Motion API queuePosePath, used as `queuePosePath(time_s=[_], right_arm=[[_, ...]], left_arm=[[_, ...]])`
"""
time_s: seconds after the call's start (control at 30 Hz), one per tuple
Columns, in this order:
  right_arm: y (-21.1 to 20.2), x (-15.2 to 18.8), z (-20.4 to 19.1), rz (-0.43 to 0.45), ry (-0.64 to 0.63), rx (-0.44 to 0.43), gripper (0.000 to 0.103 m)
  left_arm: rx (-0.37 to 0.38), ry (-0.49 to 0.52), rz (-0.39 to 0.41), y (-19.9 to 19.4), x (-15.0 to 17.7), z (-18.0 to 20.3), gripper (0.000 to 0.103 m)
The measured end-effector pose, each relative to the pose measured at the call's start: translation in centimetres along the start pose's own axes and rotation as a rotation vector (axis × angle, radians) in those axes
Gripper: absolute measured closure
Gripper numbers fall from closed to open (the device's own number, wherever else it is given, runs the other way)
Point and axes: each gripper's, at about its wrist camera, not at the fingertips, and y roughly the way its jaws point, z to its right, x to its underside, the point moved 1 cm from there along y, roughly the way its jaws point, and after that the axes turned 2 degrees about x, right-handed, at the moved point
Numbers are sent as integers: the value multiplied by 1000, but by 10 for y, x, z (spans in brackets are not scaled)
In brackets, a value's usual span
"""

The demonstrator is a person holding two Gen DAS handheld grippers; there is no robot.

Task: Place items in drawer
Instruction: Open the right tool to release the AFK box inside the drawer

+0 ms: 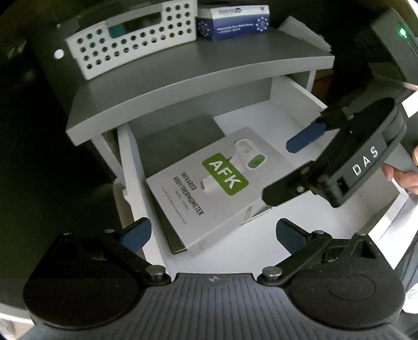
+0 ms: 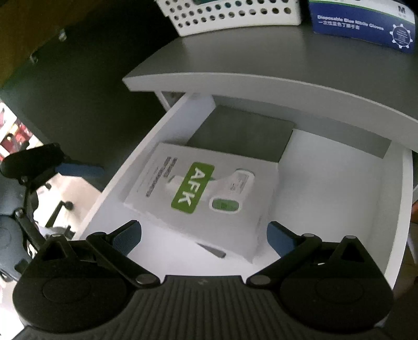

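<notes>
grey-topped cabinet (image 1: 183,78) against a dark wall (image 2: 86,68). on top: white perforated basket (image 1: 130,44) at the left, blue box of gloves (image 1: 232,23) just beside it on the right. dark unit with a green light (image 1: 401,32) at far right. in the right wrist view, pale floor (image 2: 75,188) shows low left, brightly lit; the rest is dim.

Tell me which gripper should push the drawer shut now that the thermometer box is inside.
Probably the left. The left gripper is open and empty in front of the drawer, while the right gripper, also open, hangs over the thermometer box and must first withdraw.
</notes>
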Motion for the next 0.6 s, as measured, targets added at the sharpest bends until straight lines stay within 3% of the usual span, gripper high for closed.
queuePosePath(time_s=[0.13,0.27,0.47,0.6], right_arm=[[4,3,4,-21,26,-5,13],[6,3,9,-27,54,-3,16],[3,3,17,-32,96,-25,19],[3,3,21,-45,130,-74,22]], left_arm=[[24,-1,-18,2,3,3,11],[38,-27,-32,6,1,1,18],[47,-87,-47,18,-7,-10,18],[10,-95,-38,25,-10,-13,18]])
